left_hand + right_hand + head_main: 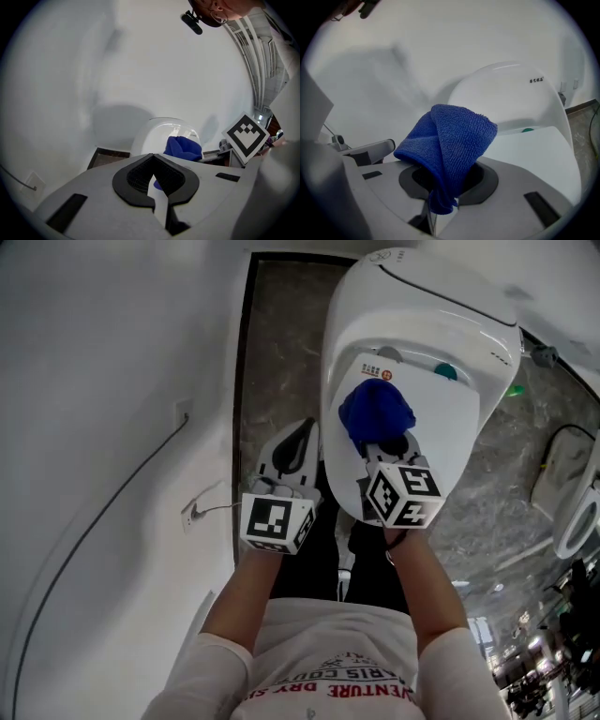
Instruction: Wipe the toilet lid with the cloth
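Head view: my right tongs [382,442] are clamped on the cloth [375,409], which bunches up just ahead of their tips and rests on the lid [445,423]. The lid lies under and ahead of those tongs. My left tongs [302,435] hang beside the lid's left edge, near the right pair but off the cloth. Left gripper view: the left tongs [153,161] are closed tip to tip with nothing between them. The cloth [183,147] sits ahead and a little to their right, on the lid [157,136]. Right gripper view: the right tongs [440,190] pinch one gathered end of the cloth [452,138], and the rest flops forward in a loose fold over their tips, with the lid [534,147] ahead and to the right. I judge the cloth soft, light and limp, so it will drag and fold, not push flat. The hold near its bunched end looks adequate, and pressing the fold down should spread it. The lid looks smooth, hard and probably slick.
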`<state>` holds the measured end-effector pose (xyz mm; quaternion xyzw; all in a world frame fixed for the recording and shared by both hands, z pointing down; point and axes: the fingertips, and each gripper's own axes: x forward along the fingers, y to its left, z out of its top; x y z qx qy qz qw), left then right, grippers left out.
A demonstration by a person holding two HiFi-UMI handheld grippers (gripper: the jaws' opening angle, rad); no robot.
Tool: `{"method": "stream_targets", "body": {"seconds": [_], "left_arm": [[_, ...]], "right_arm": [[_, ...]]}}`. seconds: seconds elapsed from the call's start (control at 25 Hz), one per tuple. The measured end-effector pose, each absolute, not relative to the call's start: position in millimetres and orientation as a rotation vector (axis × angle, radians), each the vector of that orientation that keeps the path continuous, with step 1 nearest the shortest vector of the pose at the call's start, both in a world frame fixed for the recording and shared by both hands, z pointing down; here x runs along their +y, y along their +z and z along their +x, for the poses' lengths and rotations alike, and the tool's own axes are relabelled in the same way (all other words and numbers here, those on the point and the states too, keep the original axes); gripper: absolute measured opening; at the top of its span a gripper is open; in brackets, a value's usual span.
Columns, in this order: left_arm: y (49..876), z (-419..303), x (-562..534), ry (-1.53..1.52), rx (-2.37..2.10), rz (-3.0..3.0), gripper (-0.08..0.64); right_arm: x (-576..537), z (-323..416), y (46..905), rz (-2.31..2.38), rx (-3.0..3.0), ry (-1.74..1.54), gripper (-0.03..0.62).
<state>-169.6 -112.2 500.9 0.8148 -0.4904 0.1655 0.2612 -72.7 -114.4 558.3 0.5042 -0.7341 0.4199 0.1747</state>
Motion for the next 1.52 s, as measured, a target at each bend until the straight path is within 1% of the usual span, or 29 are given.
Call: {"method": "stream_targets", "body": {"seconds": [0.2, 0.32, 0.52, 0.76, 1.04, 1.28, 1.52], "left_arm": [[523.2, -190.5, -135.0, 0.5, -1.297, 2.178, 0.006], [538.6, -196.5, -138.3, 0.53, -1.285, 2.154, 0.006], [556.5, -183.6, -139.5, 0.566, -1.25, 2.148, 0.006], [562.8, -150.7, -136.0, 0.575, -1.249, 2.133, 0.006], [560.7, -100.5, -128.8, 0.537, -1.292, 2.089, 0.006], [551.9, -44.6, -136.2, 0.489, -1.29, 2.109, 0.006], [554.7, -3.8, -128.1, 0.488, -1.284, 2.101, 0.006]], "right_arm": [[-138.4, -106.8, 597.6, 1.372, -2.011, 1.296, 0.087], [-145.2, -111.9, 618.9, 1.326, -1.964, 1.281, 0.087], [-155.2, -92.6, 639.9, 1.268, -1.916, 1.147, 0.087], [-158.6, -68.1, 640.9, 1.203, -1.964, 1.158, 0.087], [-153.0, -14.5, 636.2, 1.185, -1.969, 1.159, 0.087], [-147.0, 54.1, 634.3, 1.208, -1.945, 1.159, 0.087], [-130.2, 119.4, 636.3, 1.233, -1.898, 1.135, 0.087]]}}
